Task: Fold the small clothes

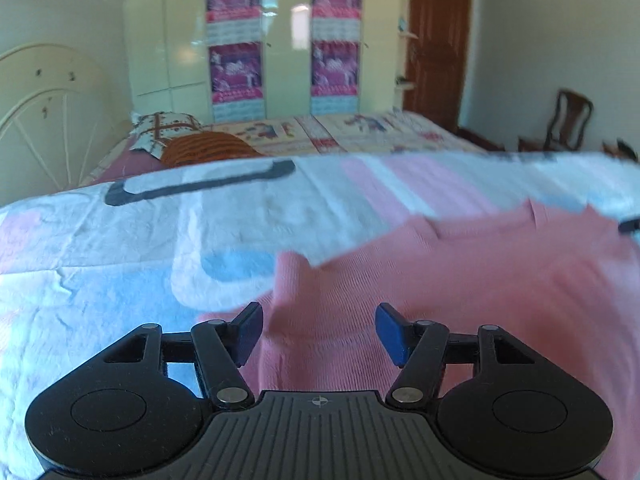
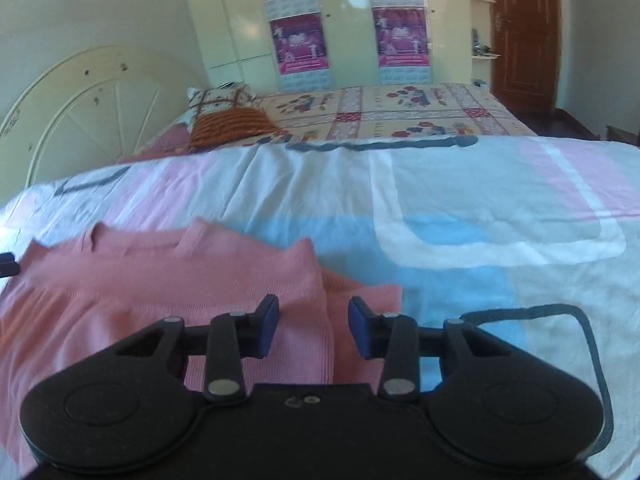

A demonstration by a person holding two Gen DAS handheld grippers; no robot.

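- My left claw (image 1: 319,330): jaws apart, empty, over the pink garment (image 1: 460,280), which spreads ahead and rightward.
- My right claw (image 2: 313,326): jaws apart, straddling its folded edge; garment runs leftward.
- Bedsheet (image 2: 460,200): beyond both.

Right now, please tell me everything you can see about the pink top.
The pink top is a small garment of fine ribbed knit, plain in colour. It lies spread on the sheet, not yet neatly folded: in the right wrist view one layer overlaps another near its right edge, and a notched neckline shows at its far edge. The left gripper and the right gripper are both open above its near part, with cloth between the fingers. Whether the fingers touch it is unclear.
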